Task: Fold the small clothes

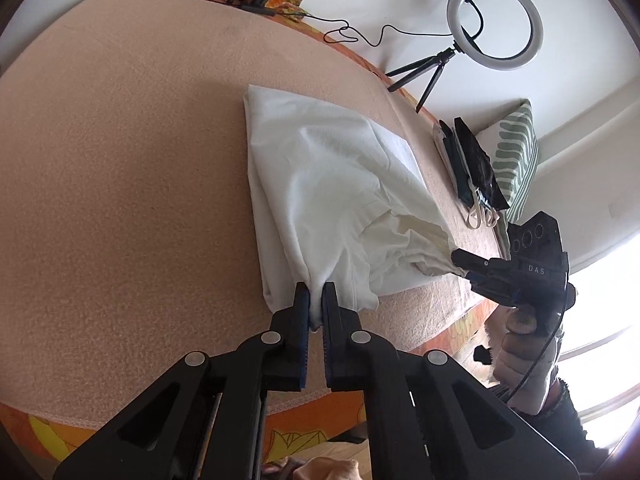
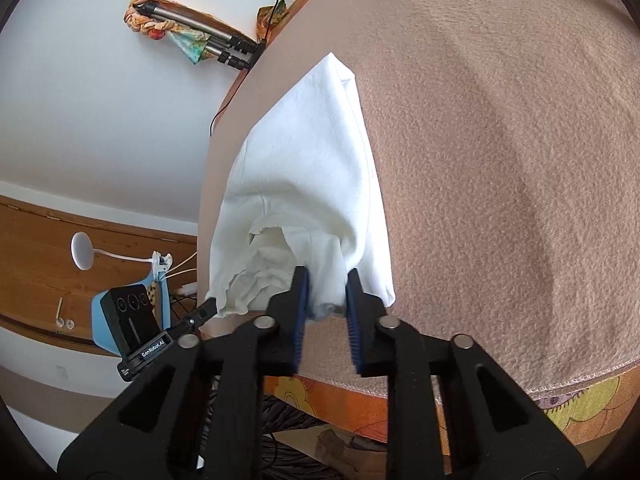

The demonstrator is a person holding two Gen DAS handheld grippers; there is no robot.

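Peach, fleecy blanket (image 1: 120, 160) spread over the surface, stitched hem at the near edge, orange patterned cloth (image 2: 344, 400) showing beneath. White walls behind; wood panelling (image 2: 44, 256) low down in the right wrist view, bright window at the edge of the left wrist view. At the far rim: ring light (image 1: 495, 24) on a small black tripod, thin black cable (image 1: 352, 34) trailing along the edge, folded metal tripod legs (image 2: 208, 40) lying near the corner. Beside the rim also a green-and-white striped cushion (image 1: 516, 156) and a stack of dark folded items (image 1: 472, 164).

Lying on the blanket, partly folded: white garment (image 1: 320, 184), far end flat, near end lifted and bunched. Left tongs (image 1: 316, 300) clamped together on a near fold of it. Right tongs (image 2: 326, 292) pinching the other near corner, fabric gathered between the blue pads (image 2: 302, 300). Gloved hand (image 1: 516, 356) gripping the right tool's handle.
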